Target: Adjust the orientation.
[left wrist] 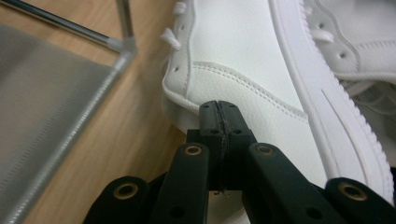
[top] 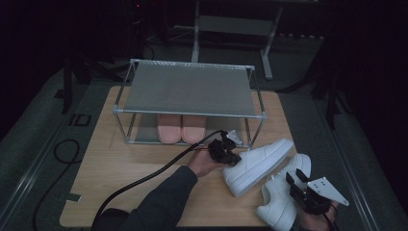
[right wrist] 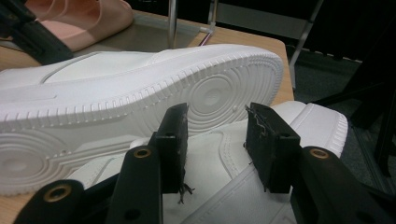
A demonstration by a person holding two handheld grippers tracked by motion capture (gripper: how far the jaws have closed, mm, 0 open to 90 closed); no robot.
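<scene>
On the worktop (top: 120, 163) before the shoe rack (top: 187, 89), the left claw (top: 226, 153) pinches the tipped sneaker's (top: 257, 163) collar tight and should lift gently, while the right claw (top: 299, 185) hovers half-open over the other sneaker (top: 281, 202).

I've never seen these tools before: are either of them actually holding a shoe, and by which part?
The left gripper is shut at the heel collar of one white sneaker. The right gripper is open over the other sneaker, holding nothing.
</scene>
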